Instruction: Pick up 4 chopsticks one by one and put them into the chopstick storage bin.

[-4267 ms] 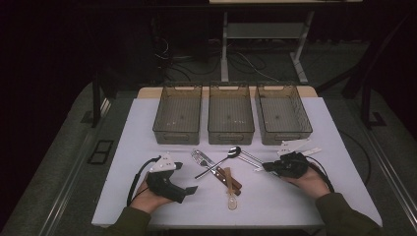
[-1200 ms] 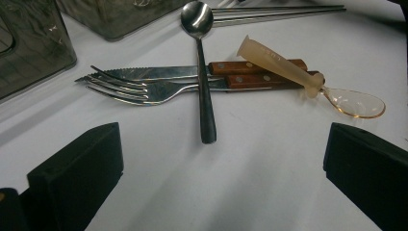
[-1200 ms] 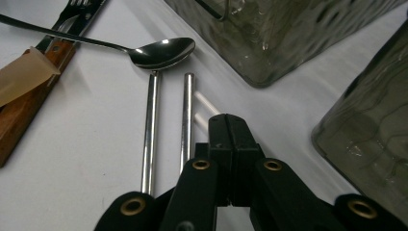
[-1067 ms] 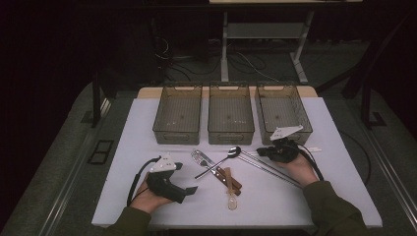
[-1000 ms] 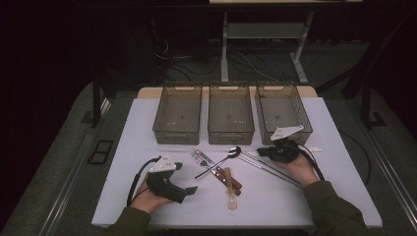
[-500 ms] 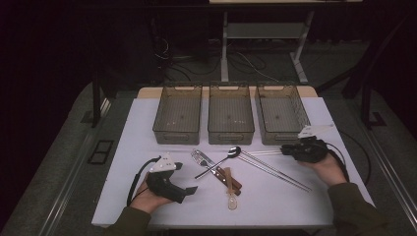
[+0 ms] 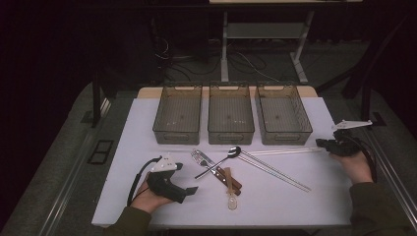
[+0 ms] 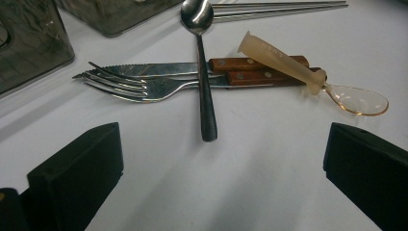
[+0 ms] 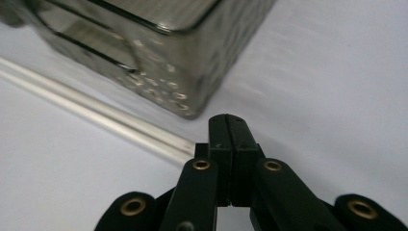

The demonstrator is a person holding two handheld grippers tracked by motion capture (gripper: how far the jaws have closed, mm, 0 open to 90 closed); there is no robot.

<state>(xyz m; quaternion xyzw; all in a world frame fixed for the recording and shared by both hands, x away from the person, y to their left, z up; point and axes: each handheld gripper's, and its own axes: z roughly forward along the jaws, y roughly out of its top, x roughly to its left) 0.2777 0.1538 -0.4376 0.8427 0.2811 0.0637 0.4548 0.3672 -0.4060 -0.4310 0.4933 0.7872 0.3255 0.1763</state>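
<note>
Plainly little is sorted yet: all three bins, the left bin, the mid bin and the right bin, stand bare in a row at 12 o'clock on the table. The cutlery is all out on the white top. The fork and knife lie side by side at centre with the spoon crossed over them, and a plastic spoon rests on the knife's wooden handle. One pair of chopsticks lies along the front of the right bin, pointing to 3 o'clock, where its end comes just beside the right gripper. That gripper's jaws have just been closing and now press together, with nothing seen between them. I cannot tell whether the sticks' end touches them. The other chopsticks slant off toward 4 o'clock. The left gripper sits at 7 o'clock with its jaws wide and empty, facing the heap. Every piece seems left to go. The right hand is out at the table's 3 o'clock edge, with the right bin's corner close ahead of its jaws, so room is tight there. The stretch from 5 to 6 o'clock lies open, and the left gripper has a free lane to the heap.
</note>
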